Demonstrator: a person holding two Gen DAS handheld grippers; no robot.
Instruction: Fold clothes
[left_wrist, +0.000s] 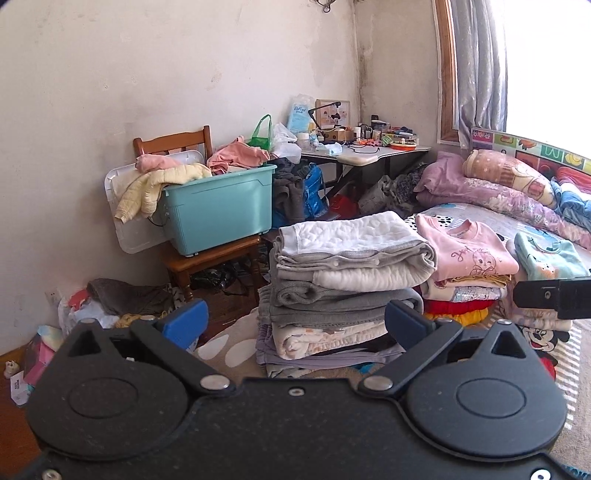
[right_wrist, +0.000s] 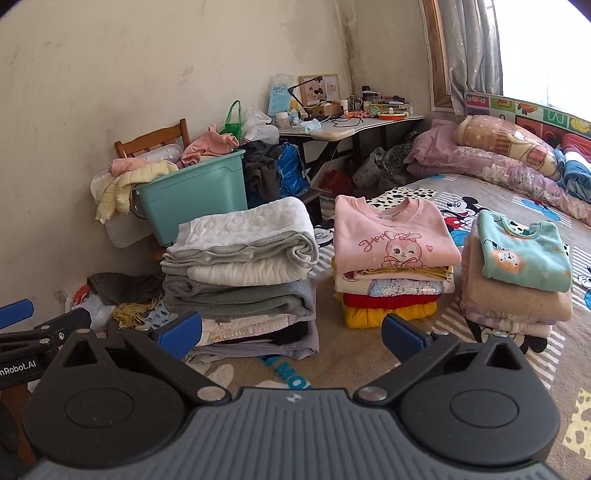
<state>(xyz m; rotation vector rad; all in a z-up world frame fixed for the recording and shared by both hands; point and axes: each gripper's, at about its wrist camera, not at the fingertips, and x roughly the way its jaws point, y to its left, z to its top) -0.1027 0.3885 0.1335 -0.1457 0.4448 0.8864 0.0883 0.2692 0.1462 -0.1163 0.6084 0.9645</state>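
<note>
Three stacks of folded clothes stand on the bed. The left stack (right_wrist: 243, 266) is grey and white, also in the left wrist view (left_wrist: 347, 280). The middle stack has a pink rabbit sweatshirt (right_wrist: 391, 236) on top. The right stack has a teal shirt (right_wrist: 524, 254) on top. A teal bin (right_wrist: 195, 195) of unfolded clothes sits on a wooden chair behind. My left gripper (left_wrist: 295, 323) is open and empty just before the grey stack. My right gripper (right_wrist: 291, 332) is open and empty in front of the stacks. The left gripper's finger shows at the right view's left edge (right_wrist: 14, 312).
A cluttered desk (right_wrist: 351, 125) stands against the back wall. Rolled purple bedding (right_wrist: 491, 162) lies at the bed's far side under the window. Loose clothes and rubbish (left_wrist: 122, 299) lie on the floor by the chair (left_wrist: 207, 258). The Mickey bedsheet (right_wrist: 465, 214) shows between the stacks.
</note>
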